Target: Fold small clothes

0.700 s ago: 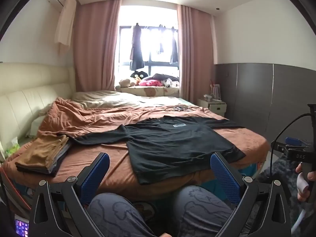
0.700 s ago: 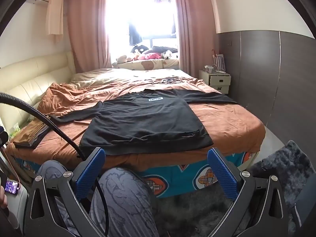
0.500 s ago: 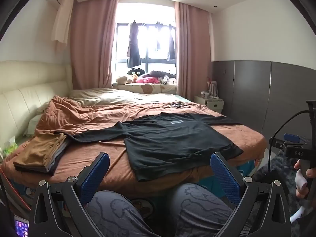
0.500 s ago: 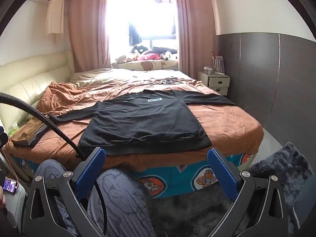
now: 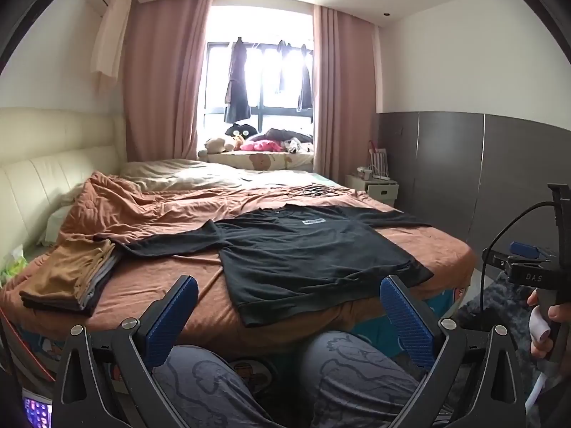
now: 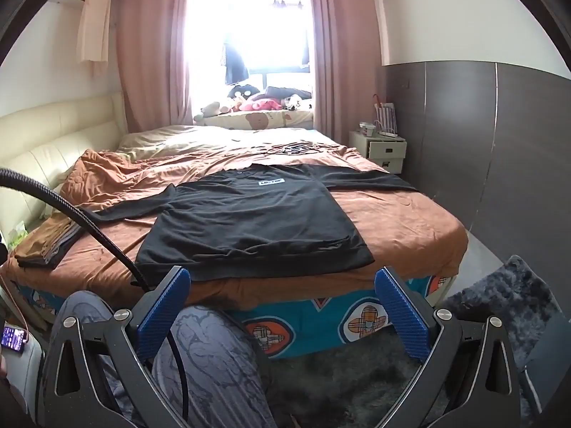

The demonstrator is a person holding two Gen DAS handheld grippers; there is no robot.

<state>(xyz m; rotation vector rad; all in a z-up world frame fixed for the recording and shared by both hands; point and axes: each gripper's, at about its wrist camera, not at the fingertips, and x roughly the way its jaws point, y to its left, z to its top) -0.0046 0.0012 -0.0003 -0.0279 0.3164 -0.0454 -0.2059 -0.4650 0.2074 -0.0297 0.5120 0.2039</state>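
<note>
A black long-sleeved shirt (image 5: 307,249) lies spread flat on the brown bedspread, sleeves out to both sides, hem near the bed's front edge. It also shows in the right wrist view (image 6: 249,228). My left gripper (image 5: 289,306) is open and empty, held over the person's knees, short of the bed. My right gripper (image 6: 282,299) is open and empty, also short of the bed edge. The right gripper's body shows at the right of the left wrist view (image 5: 528,274).
A stack of folded clothes (image 5: 71,274) sits on the bed's left front corner, also in the right wrist view (image 6: 43,242). A bedside cabinet (image 6: 378,149) stands at the far right. A dark shaggy rug (image 6: 499,306) covers the floor. A black cable (image 6: 71,214) crosses the left.
Both views have tilted up slightly, so the bed and shirt sit a little lower in frame. Both grippers stay open and empty.
</note>
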